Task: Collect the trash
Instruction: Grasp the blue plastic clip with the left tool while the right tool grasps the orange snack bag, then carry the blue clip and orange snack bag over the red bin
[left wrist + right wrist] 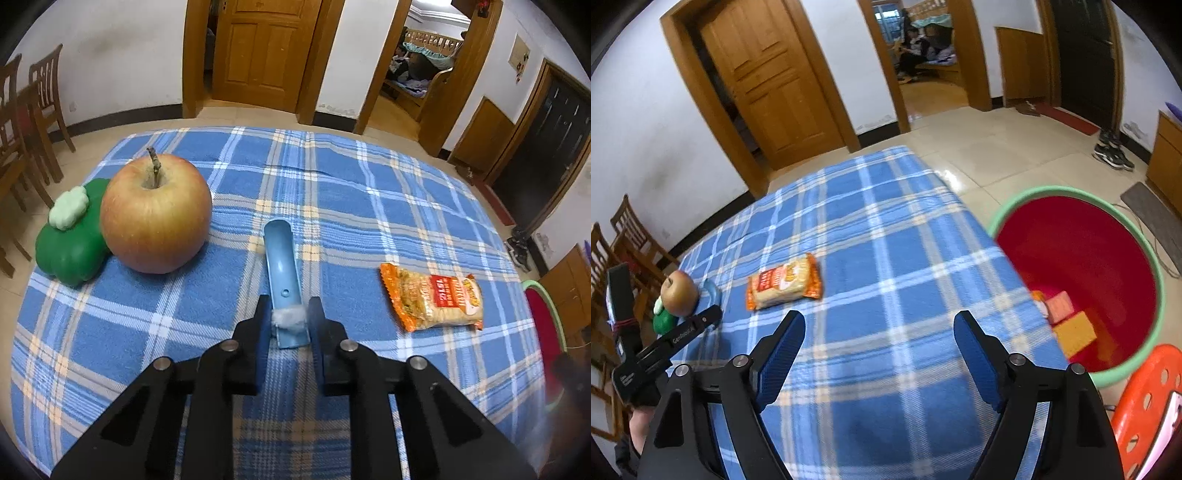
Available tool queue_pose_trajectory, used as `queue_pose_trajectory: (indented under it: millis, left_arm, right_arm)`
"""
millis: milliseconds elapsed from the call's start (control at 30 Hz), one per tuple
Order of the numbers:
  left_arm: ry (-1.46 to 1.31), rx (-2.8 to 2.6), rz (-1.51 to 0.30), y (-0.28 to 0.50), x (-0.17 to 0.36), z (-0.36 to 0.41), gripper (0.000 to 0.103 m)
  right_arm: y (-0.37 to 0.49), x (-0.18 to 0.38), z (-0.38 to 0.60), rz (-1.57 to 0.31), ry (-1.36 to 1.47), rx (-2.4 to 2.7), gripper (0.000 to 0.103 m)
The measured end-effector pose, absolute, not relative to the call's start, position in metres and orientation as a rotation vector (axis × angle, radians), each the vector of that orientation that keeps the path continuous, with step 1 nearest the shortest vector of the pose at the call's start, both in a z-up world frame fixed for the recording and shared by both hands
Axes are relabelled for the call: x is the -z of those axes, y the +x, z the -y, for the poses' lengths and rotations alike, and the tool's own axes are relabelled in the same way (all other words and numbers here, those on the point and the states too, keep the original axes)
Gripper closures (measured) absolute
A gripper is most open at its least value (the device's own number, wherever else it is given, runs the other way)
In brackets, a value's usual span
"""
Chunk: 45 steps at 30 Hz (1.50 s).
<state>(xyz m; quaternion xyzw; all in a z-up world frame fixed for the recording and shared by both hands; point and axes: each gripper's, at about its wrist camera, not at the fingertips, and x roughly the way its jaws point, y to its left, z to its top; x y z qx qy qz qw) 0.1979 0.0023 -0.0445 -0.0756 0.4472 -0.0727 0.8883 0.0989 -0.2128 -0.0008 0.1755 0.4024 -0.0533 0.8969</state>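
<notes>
While the blue scoop (281,273) lies on the worktop (369,206) with its long axis running straight away from the left tongs (289,325), its near end sits between their pads, which have closed on it where a tuft of white fluff (289,316) clings. So the scoop is gripped at its tail and sticks out forward, rounded tip farthest away. Right of it, well apart, lies the orange snack packet (783,282), long axis across the right tongs' line of sight. It is ahead and left of the right tongs (879,350), which stand wide apart with nothing between them. I judge the right hand the one to take it. The red bin (1108,236) stands off the worktop's right edge, already holding some scraps. An apple (156,214) and a green toy pepper (72,243) sit left of the scoop, touching each other.
</notes>
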Motion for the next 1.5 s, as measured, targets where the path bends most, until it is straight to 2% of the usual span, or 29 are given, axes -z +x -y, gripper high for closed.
queue_pose_trajectory:
  millis: [133,400,467,1067,1133,1233,1500]
  left_arm:
    - [-0.173,0.17,-0.913,0.194,0.04,-0.005,0.084]
    - [-0.197,0.163,-0.865,0.189,0.026,-0.015,0.084]
    - [-0.203,0.16,-0.863,0.189,0.026,-0.017,0.084]
    - [-0.236,0.142,-0.848,0.186,0.024,-0.027,0.084]
    - [-0.236,0.142,-0.848,0.186,0.024,-0.027,0.084]
    - [-0.233,0.143,-0.851,0.186,0.025,-0.027,0.084]
    - [-0.22,0.156,-0.854,0.186,0.024,-0.021,0.084]
  right_arm:
    - [0.117,0.006,0.195,-0.852,0.338,0.078,0.015]
    - [0.152,0.02,0.159,-0.886,0.287,0.007,0.013]
    - [0.16,0.023,0.151,-0.893,0.27,-0.009,0.0]
    - [0.211,0.048,0.116,-0.944,0.105,0.036,0.0]
    - [0.21,0.048,0.117,-0.933,0.106,0.045,0.003]
    - [0.206,0.047,0.113,-0.908,0.091,0.054,0.021]
    - [0.194,0.044,0.12,-0.902,0.115,0.041,0.026]
